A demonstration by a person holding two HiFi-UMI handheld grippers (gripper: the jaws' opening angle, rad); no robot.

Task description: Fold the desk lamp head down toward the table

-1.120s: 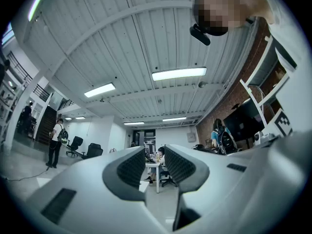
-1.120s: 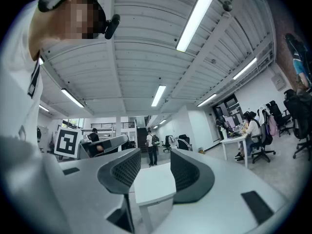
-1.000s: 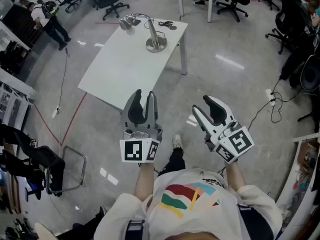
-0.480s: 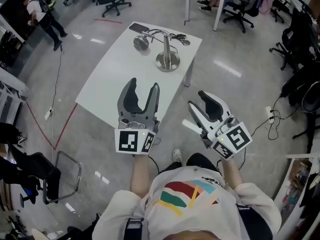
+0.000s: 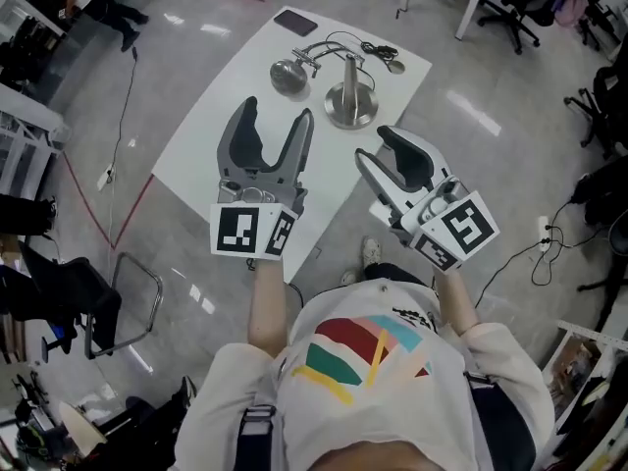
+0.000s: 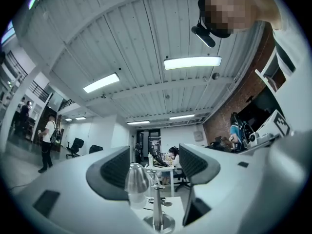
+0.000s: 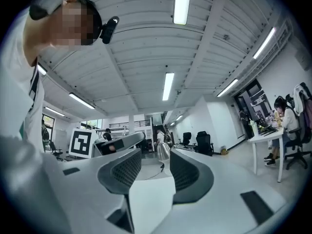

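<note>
At the bottom centre of the head view a white short-sleeved T-shirt (image 5: 446, 405) is worn, printed with slanted red, teal and yellow stripes; dark trousers (image 5: 390, 276) and a white shoe (image 5: 371, 252) are seen just above.

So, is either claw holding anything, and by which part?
Nothing is held. The left claw is opening, the right claw is open, both empty; the lamp stands untouched.

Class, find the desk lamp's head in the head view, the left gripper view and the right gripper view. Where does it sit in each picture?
Head view: the lamp head is in the upper middle.
Left gripper view: low centre, large, just left of the post.
Right gripper view: a small silvery shape at the centre, probably the head.
Shared landmark: the round base, right of the head; not seen in the right gripper view.
</note>
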